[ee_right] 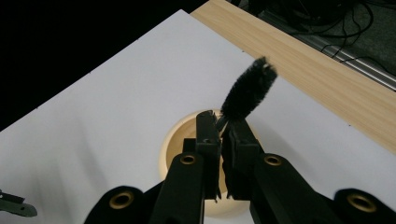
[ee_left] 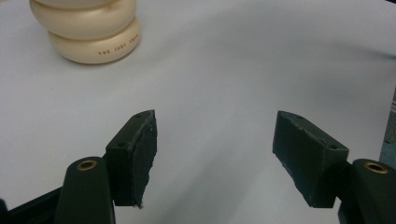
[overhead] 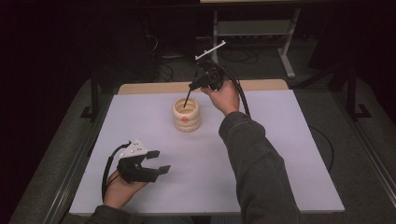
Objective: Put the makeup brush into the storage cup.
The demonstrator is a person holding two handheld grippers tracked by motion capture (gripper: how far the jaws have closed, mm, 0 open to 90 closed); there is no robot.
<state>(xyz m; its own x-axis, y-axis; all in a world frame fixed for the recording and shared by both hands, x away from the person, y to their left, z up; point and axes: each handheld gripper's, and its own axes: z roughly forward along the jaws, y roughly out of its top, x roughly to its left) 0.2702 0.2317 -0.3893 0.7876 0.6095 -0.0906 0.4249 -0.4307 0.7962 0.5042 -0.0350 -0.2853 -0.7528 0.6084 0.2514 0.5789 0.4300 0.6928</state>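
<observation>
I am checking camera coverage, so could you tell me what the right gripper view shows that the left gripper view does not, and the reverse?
The right gripper view alone shows the right gripper shut on a black bristle brush above the holder's open mouth, plus the wooden table edge. The left gripper view alone shows the left gripper with its jaws wide apart and nothing between them, and red lettering on the holder's side. Both share the cream ringed holder and the white table surface.

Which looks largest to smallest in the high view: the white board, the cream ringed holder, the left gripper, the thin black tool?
1. white board
2 and 3. left gripper and cream ringed holder: they look alike, and the gripper is nearer the camera, so unranked
4. thin black tool, held by the right gripper
</observation>
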